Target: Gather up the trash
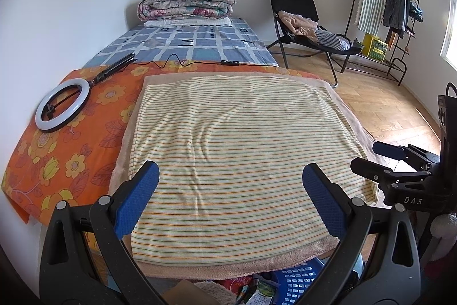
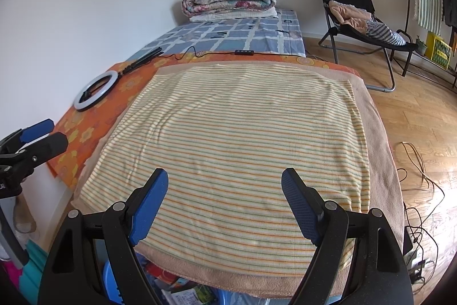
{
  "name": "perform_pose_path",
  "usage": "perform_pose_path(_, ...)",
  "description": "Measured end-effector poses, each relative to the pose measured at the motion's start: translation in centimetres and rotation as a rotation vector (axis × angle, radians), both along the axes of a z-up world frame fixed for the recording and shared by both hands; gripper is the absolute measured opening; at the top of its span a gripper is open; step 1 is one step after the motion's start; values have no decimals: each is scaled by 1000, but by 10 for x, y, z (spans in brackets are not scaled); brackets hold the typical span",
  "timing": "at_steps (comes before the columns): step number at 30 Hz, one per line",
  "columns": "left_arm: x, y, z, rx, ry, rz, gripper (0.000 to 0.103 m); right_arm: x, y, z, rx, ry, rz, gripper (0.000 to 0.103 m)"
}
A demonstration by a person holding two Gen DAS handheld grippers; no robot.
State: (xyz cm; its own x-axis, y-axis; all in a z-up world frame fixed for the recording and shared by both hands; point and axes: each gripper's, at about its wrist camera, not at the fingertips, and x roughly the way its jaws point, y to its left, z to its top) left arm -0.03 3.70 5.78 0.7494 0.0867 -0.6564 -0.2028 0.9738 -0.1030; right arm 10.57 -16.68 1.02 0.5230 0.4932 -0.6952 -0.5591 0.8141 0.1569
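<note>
My left gripper (image 1: 231,170) hovers open over a striped towel (image 1: 237,145) spread on the bed, with nothing between its blue pads. My right gripper (image 2: 225,176) is open too, empty, over the same striped towel (image 2: 237,133). Each gripper shows at the edge of the other's view: the right gripper (image 1: 377,159) off the bed's right side, the left gripper (image 2: 48,135) at the left. Below the bed's near edge stands a blue perforated basket (image 1: 297,279) with wrappers (image 1: 257,290) beside it, partly hidden by the towel. The right wrist view shows the basket (image 2: 110,276) and wrappers (image 2: 182,293).
A ring light (image 1: 62,105) on its stand lies on the orange floral sheet (image 1: 71,156), its cable and remote (image 1: 230,62) across the bed. A folded quilt (image 1: 185,2) sits at the far end. A folding chair (image 1: 302,19) with clothes, a clothes rack (image 1: 385,5) and floor cables (image 2: 420,162) stand right.
</note>
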Motion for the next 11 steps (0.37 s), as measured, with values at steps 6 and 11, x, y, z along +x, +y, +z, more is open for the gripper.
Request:
perform_pose_path(6, 0, -1, -2, 4, -4, -1, 102, -2, 1, -3, -6, 4, 5, 82)
perform_pose_path(11, 0, -2, -1, 19, -16, -5, 102, -2, 2, -4, -8, 6, 6, 82)
